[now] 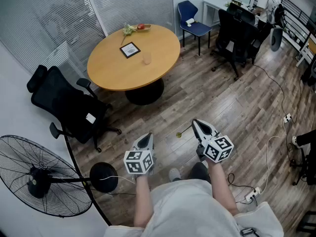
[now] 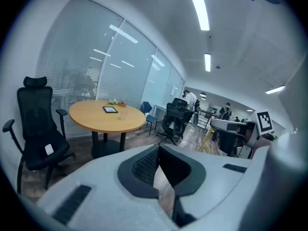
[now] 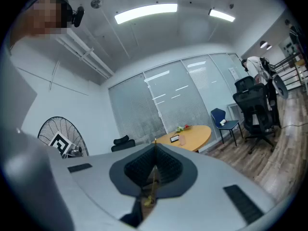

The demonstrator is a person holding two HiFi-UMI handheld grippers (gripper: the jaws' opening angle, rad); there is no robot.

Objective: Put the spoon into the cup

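A clear cup (image 1: 147, 59) stands on the round wooden table (image 1: 118, 75) far ahead of me, also seen as the cup (image 2: 123, 114) in the left gripper view and the cup (image 3: 182, 139) in the right one. My right gripper (image 1: 194, 122) is shut on a thin yellowish spoon (image 1: 184, 131), whose bowl sticks out to the left over the floor. In the right gripper view the spoon (image 3: 153, 182) runs between the closed pads of the right gripper (image 3: 155, 143). My left gripper (image 1: 148, 135) (image 2: 159, 147) is shut with nothing in it. Both hang over the floor, well short of the table.
A framed tablet (image 1: 130, 49) and a dish of fruit (image 1: 139, 28) lie on the table. A black office chair (image 1: 69, 107) and a floor fan (image 1: 39, 177) stand at left. A blue chair (image 1: 194, 24), black chairs (image 1: 237, 33) and floor cables (image 1: 276, 132) are at right.
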